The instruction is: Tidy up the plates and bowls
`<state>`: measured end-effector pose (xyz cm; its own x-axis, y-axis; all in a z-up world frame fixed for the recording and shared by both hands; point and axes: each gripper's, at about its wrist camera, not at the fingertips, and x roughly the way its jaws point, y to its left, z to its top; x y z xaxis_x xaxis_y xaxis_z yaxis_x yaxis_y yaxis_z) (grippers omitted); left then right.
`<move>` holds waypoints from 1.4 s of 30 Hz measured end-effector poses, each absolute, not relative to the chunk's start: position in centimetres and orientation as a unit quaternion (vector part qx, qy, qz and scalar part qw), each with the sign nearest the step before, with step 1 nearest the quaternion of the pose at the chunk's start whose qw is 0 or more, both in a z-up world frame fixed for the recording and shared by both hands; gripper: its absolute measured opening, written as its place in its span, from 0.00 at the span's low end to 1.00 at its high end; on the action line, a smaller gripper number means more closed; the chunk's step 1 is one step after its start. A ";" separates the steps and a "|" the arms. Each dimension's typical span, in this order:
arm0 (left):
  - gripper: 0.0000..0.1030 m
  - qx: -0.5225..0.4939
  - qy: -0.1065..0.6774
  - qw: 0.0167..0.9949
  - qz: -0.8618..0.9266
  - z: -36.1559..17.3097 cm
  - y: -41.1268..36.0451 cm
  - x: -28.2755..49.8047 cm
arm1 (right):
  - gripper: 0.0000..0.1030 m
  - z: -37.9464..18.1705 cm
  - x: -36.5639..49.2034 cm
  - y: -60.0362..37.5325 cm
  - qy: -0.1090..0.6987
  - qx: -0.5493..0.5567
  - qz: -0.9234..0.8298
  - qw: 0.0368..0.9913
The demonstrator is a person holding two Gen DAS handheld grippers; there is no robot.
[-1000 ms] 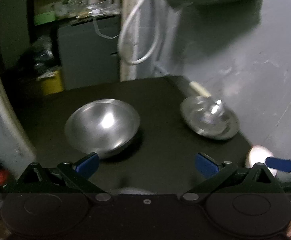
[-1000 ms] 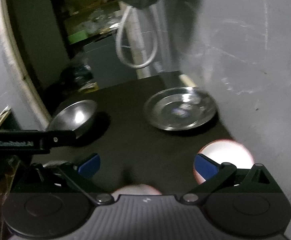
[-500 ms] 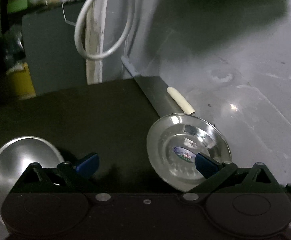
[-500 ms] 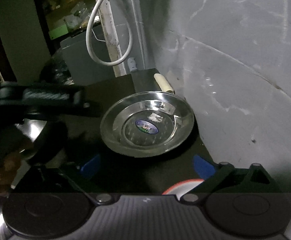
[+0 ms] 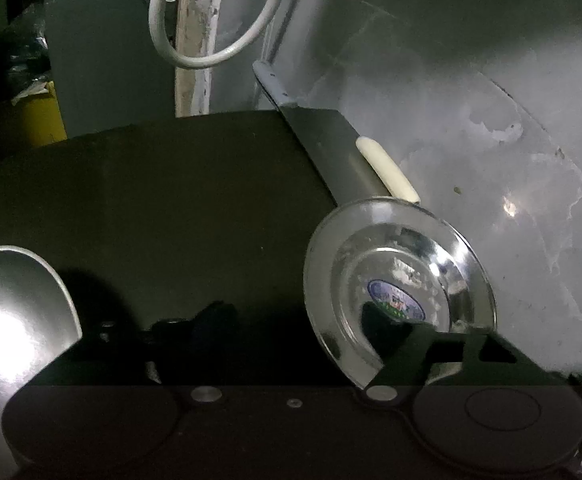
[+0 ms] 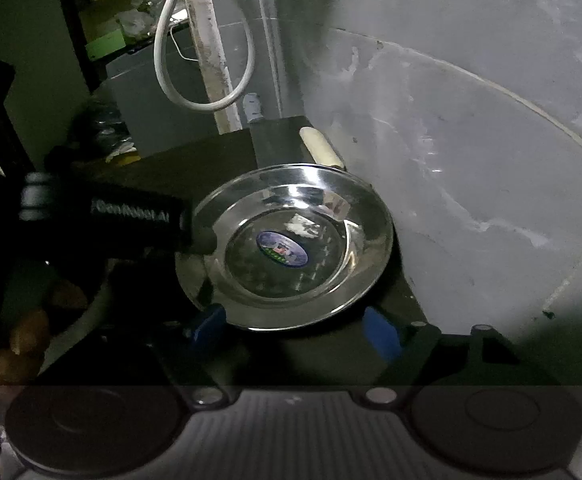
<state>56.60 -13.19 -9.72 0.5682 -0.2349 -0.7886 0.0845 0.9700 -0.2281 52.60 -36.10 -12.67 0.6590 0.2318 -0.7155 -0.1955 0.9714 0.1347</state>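
Note:
A shiny steel plate (image 6: 291, 248) with a blue sticker in its middle lies on the dark table (image 5: 171, 208) near the grey wall; it also shows in the left wrist view (image 5: 395, 280). A steel bowl (image 5: 15, 320) sits at the far left. My left gripper (image 5: 291, 328) is open, its right finger over the plate's near rim, its left finger on the table side. In the right wrist view the left gripper's finger (image 6: 131, 220) reaches the plate's left rim. My right gripper (image 6: 295, 328) is open, just short of the plate's near edge.
A cream cylindrical handle (image 5: 387, 172) lies against the wall behind the plate. A white cable loop (image 5: 211, 40) hangs at the back. The grey wall (image 6: 471, 160) bounds the table on the right. A grey cabinet (image 5: 111, 60) and yellow bin (image 5: 47, 120) stand beyond the table.
Both grippers moved forward and right towards the plate. My left gripper's right finger now overlaps the plate's rim; the bowl slid to the left edge of its view.

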 end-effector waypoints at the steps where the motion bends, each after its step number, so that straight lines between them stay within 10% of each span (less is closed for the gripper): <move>1: 0.56 -0.080 0.458 0.880 -0.097 -9.8 -13.3 56.6 | 0.74 -12.6 52.7 -36.0 0.396 0.023 0.119 0.910; 10: 0.26 -0.080 0.453 0.878 -0.133 -10.1 -13.6 56.1 | 0.53 -12.7 53.0 -37.1 0.396 0.053 0.117 0.909; 22: 0.25 -0.050 0.426 0.894 -0.129 -9.2 -12.7 53.0 | 0.39 -12.4 51.3 -37.0 0.385 0.047 0.149 0.910; 25: 0.22 -0.044 0.412 0.896 -0.159 -8.6 -12.7 51.7 | 0.18 -12.0 50.5 -36.4 0.370 0.039 0.187 0.909; 31: 0.23 -0.022 0.426 0.893 -0.142 -8.9 -13.5 50.7 | 0.20 -11.7 49.6 -34.4 0.369 0.022 0.188 0.910; 34: 0.21 -0.033 0.433 0.891 -0.131 -9.1 -12.6 50.7 | 0.40 -11.0 49.1 -34.8 0.354 0.023 0.165 0.920; 42: 0.21 -0.027 0.435 0.892 -0.122 -9.0 -11.9 50.2 | 0.57 -10.9 50.6 -36.2 0.347 0.013 0.072 0.935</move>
